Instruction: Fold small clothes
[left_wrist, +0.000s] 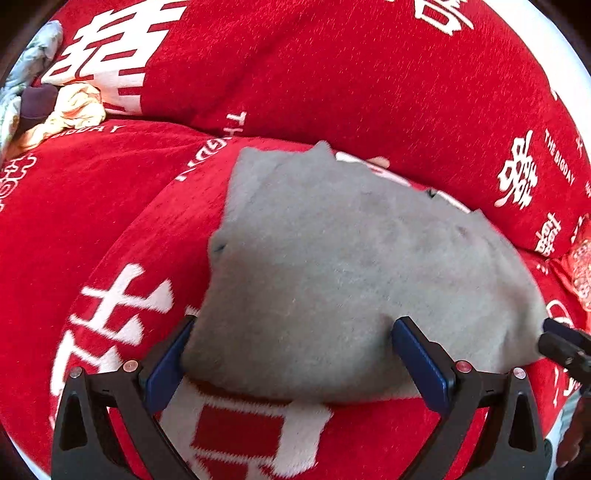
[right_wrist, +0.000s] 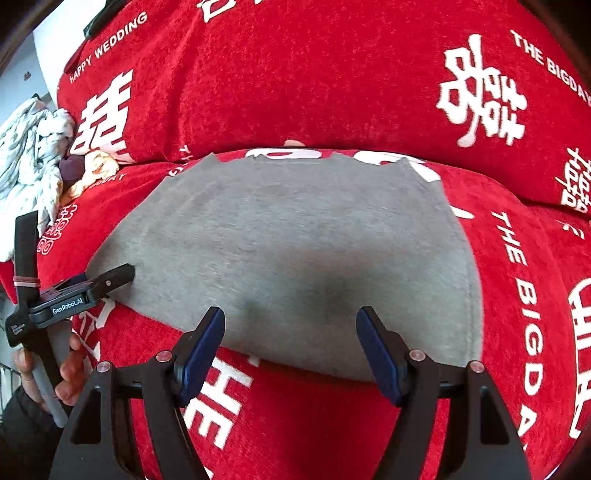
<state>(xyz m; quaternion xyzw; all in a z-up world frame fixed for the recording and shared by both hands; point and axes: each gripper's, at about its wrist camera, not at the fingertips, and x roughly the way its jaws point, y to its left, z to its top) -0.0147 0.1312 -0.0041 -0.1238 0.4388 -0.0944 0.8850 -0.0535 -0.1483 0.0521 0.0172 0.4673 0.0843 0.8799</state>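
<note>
The grey garment (right_wrist: 295, 251) lies flat on the red sofa cushion (right_wrist: 517, 295) near its front edge, and both the left gripper (left_wrist: 291, 354) and right gripper (right_wrist: 291, 347), jaws spread, should pinch its near hem evenly before folding.

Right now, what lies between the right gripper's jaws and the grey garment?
Nothing: in the right wrist view the open right gripper straddles the grey garment's near edge on the red cover.
</note>
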